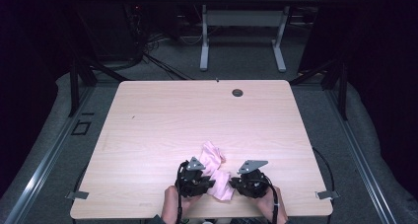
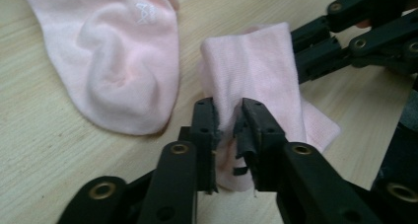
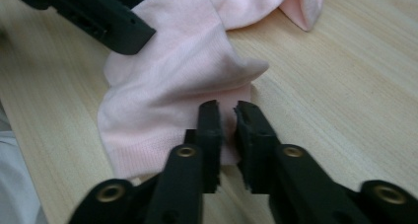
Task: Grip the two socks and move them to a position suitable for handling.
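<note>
Two pale pink socks lie near the front edge of the wooden table. One sock is stretched between my two grippers. My left gripper is shut on one end of that sock, with fabric pinched between its pads. My right gripper is shut on the opposite edge of the same sock. From above, the left gripper and the right gripper face each other closely. The second sock lies loose and crumpled just beyond them.
A small round hole sits near the table's far edge. A hand holds each gripper at the front edge. Beyond the table there is grey floor with cables and another desk's white legs. Dark frame posts stand at both sides.
</note>
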`<state>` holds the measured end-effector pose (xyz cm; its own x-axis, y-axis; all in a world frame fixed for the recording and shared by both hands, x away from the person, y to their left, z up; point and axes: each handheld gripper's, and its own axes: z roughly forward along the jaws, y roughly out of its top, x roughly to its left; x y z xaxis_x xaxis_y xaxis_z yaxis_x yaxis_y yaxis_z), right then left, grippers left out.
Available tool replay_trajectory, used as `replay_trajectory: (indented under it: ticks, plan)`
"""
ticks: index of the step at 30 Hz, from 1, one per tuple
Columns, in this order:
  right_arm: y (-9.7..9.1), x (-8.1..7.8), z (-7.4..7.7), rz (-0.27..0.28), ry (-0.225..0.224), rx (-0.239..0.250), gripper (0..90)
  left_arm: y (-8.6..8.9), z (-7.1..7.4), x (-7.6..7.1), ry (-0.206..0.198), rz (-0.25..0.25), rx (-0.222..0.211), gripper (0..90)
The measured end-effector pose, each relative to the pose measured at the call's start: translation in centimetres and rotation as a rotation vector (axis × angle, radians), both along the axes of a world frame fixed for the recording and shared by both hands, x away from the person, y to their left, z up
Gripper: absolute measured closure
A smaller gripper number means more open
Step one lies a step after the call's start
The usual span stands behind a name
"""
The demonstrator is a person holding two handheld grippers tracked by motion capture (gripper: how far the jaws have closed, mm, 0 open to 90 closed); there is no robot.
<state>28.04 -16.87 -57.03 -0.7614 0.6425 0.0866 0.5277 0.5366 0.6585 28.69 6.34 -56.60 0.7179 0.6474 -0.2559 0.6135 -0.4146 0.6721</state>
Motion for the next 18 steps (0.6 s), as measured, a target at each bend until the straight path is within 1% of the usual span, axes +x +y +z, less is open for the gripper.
replay_trajectory:
  ticks: [1,2,3,4,7,8,11,13,14,15,16,17,18]
  plan:
    - [0.0,-0.1,-0.1,0.005,-0.011,0.006,88.8,0.1,-0.1,0.0,0.002,-0.005,0.007,81.7]
    - [-0.1,-0.1,-0.1,0.006,-0.01,0.006,89.4,0.1,-0.2,0.0,0.005,0.002,-0.002,82.8]
    - [-0.2,0.0,-0.1,0.008,-0.008,0.01,89.8,0.2,-0.2,0.0,0.009,-0.003,0.001,83.6]
    - [-0.2,0.0,-0.1,0.005,-0.011,0.003,90.0,0.2,-0.2,0.0,0.013,-0.002,-0.005,84.1]
    - [-0.4,-0.1,0.1,-0.02,-0.024,-0.015,90.0,0.2,-0.1,0.0,0.003,0.001,-0.007,84.5]
    - [-0.6,-0.1,0.2,-0.031,-0.019,-0.022,90.0,0.2,-0.1,0.0,0.007,0.002,-0.009,84.5]
    - [-1.2,-0.2,0.4,-0.061,-0.028,-0.026,90.0,0.2,0.0,0.0,0.012,0.005,-0.017,84.2]
    - [-1.7,-0.2,0.6,-0.074,-0.031,-0.025,90.0,0.1,0.0,0.1,0.007,0.004,-0.018,83.4]
    - [-2.0,-0.2,0.7,-0.08,-0.03,-0.025,90.0,0.0,-0.1,0.1,0.012,0.011,-0.021,82.1]
    - [-2.1,-0.2,0.6,-0.089,-0.031,-0.026,90.0,-0.1,-0.1,0.2,0.009,0.016,-0.014,78.9]
    - [-2.2,-0.2,0.6,-0.091,-0.033,-0.03,90.0,-0.1,-0.1,0.2,0.005,0.024,-0.003,72.9]
    - [-2.4,-0.1,0.5,-0.088,-0.016,-0.054,89.9,-0.1,-0.1,0.3,0.004,0.029,-0.002,60.9]
    - [-2.4,-0.1,0.5,-0.088,-0.016,-0.054,89.9,0.0,0.0,0.3,-0.003,0.031,0.001,60.9]
